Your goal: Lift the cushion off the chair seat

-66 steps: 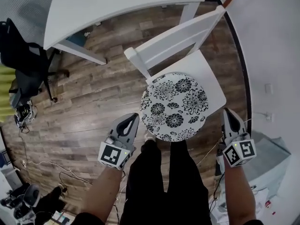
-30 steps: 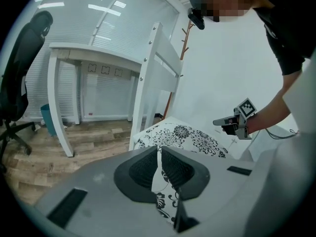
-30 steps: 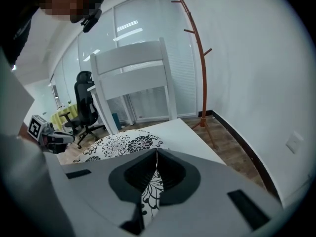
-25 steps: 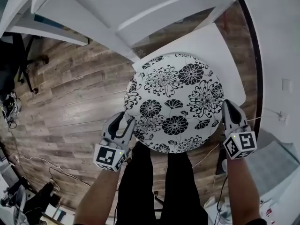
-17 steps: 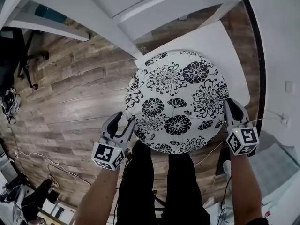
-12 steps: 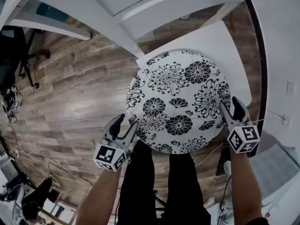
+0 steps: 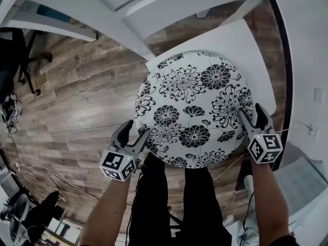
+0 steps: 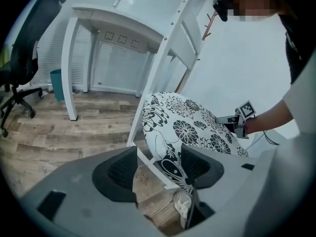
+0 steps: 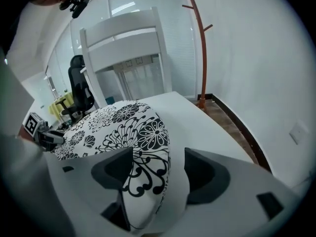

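Observation:
A round cushion (image 7: 192, 106) with black flowers on white lies on the white chair seat (image 7: 241, 45). My left gripper (image 7: 135, 132) is at the cushion's front-left edge and its jaws are opening. In the left gripper view the cushion (image 8: 187, 127) rim and the seat's edge show between the left gripper (image 8: 158, 167) pads, which do not press on them. My right gripper (image 7: 249, 114) sits at the cushion's right edge, its jaws also opening. In the right gripper view the cushion (image 9: 123, 127) rim bulges between the right gripper (image 9: 153, 169) pads, untouched by them.
The chair's white backrest (image 7: 169, 9) rises at the far side, with a white desk (image 7: 51, 27) behind it. A black office chair (image 7: 13, 55) and cables (image 7: 10, 106) are at the left on the wood floor. The wall (image 7: 307, 60) runs close on the right. The person's legs (image 7: 169, 204) stand against the seat's front.
Both grippers came in from beside the chair to the cushion's edges and sank a little. Their jaws have spread apart. The head view has moved closer over the chair.

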The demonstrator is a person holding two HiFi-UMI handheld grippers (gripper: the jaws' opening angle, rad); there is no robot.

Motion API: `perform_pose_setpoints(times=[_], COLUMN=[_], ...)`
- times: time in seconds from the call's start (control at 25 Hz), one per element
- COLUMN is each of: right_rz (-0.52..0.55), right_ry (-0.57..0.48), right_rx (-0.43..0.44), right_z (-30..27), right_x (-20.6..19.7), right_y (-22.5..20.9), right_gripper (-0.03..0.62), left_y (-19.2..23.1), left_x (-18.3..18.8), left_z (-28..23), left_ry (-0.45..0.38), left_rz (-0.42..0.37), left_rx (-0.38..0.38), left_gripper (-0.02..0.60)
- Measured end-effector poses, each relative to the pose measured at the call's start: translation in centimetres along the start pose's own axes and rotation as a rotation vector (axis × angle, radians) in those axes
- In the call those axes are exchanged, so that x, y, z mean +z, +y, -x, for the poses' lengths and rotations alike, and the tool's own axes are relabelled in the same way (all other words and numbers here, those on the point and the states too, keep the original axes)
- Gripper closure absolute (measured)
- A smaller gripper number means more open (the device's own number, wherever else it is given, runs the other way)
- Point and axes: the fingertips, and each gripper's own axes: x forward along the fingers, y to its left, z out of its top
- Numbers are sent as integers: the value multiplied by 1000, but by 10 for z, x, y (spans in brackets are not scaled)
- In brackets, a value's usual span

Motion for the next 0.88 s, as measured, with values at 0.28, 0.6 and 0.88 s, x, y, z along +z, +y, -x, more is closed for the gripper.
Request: perform_pose_setpoints(times=[0.28, 0.6, 0.88], right_rz=[-8, 28, 61], right_ry=[15, 15, -9], right_rx=[-10, 18, 7], right_z=[-10, -1, 15], right_x=[-6, 0, 10], right_y=[3, 18, 24], right_gripper=[286, 488, 511], left_y=[-16, -26, -34], left_x=[-5, 21, 41], left_z=[-11, -4, 5], left_ry=[7, -34, -46], left_rz=[39, -17, -77], left_rx=[-55, -55, -91], left_gripper=[325, 531, 554])
